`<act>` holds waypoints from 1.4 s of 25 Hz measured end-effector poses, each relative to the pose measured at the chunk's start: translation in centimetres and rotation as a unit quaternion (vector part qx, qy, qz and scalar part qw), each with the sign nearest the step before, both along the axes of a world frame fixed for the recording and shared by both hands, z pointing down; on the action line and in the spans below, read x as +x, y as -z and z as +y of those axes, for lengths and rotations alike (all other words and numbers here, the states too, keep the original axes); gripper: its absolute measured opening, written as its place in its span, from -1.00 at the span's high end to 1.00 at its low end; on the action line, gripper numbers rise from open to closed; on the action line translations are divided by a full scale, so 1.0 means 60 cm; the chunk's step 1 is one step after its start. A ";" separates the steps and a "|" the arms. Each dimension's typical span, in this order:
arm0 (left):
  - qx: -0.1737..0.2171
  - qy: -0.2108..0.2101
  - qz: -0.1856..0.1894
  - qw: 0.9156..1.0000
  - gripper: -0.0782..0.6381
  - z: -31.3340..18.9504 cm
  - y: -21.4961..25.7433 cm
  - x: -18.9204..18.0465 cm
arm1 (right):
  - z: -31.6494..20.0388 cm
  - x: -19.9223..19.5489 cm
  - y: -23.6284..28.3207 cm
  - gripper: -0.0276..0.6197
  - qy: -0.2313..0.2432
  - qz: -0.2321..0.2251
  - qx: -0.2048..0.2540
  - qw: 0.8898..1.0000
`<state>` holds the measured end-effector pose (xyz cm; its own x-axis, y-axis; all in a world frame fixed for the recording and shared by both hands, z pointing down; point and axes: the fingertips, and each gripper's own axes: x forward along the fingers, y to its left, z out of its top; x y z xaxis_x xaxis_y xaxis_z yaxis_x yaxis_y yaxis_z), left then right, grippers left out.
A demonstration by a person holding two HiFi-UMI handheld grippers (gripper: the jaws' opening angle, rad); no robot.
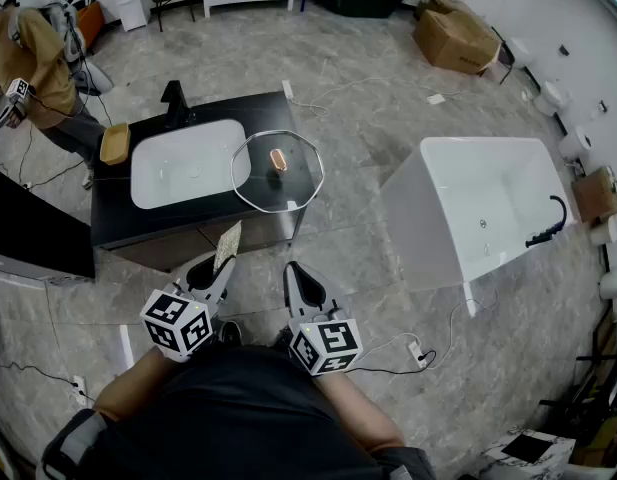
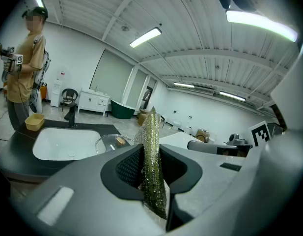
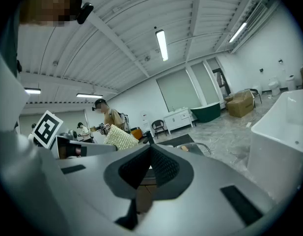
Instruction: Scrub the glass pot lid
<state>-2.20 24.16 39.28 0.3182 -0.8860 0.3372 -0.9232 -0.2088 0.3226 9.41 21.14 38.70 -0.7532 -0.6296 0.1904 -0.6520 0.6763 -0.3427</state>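
Note:
The glass pot lid (image 1: 278,183), octagonal with a copper-coloured knob (image 1: 278,158), lies on the dark vanity counter (image 1: 218,218), just right of the white basin (image 1: 188,163). My left gripper (image 1: 220,265) is held short of the counter's front edge. It is shut on a green-yellow scouring pad (image 2: 152,166), which stands up between its jaws. The pad (image 1: 228,244) points toward the lid (image 2: 112,142). Beside it on the right, my right gripper (image 1: 304,280) is shut with nothing between its jaws. In the right gripper view the gripper (image 3: 150,165) faces the lid (image 3: 198,149).
A black faucet (image 1: 175,98) and a small yellow tray (image 1: 115,143) stand at the basin's back left. A white bathtub (image 1: 488,208) stands to the right. A person (image 1: 38,68) holding grippers is at the far left. A cable and power strip (image 1: 418,353) lie on the floor.

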 end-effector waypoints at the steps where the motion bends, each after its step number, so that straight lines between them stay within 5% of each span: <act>1: 0.001 0.001 -0.001 1.000 0.57 -0.005 -0.001 0.006 | -0.006 0.006 -0.001 0.90 0.000 -0.001 0.001 1.000; 18: -0.025 0.015 -0.011 1.000 0.57 -0.021 -0.023 0.109 | -0.035 0.116 -0.049 0.89 -0.004 -0.024 -0.053 0.998; 25: -0.043 0.036 0.004 0.998 0.57 -0.038 -0.053 0.057 | -0.056 0.070 -0.079 0.90 0.007 -0.018 -0.076 0.997; 35: -0.024 -0.026 0.043 0.998 0.57 -0.196 -0.062 -0.050 | -0.185 -0.016 -0.072 0.89 -0.070 0.018 -0.065 0.995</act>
